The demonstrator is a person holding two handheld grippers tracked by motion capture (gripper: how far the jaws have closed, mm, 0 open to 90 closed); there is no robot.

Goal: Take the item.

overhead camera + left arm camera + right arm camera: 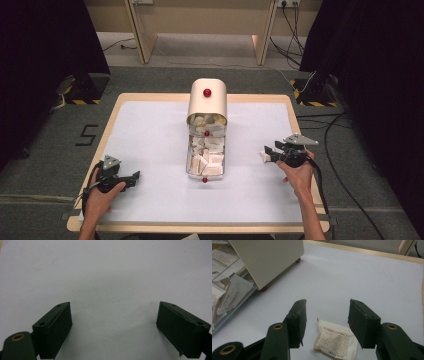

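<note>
Where it lies, packet (336,341) between right tool (327,315) jaws.

Sachet (336,341) print too small to read, bottom edge cut off by frame. Drawer (227,293) cropped at left edge. Sachet tiny in high view, half hidden by right gripper (267,153).

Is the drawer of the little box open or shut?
Open. The drawer is pulled out from the box toward the person, showing packets inside.
</note>
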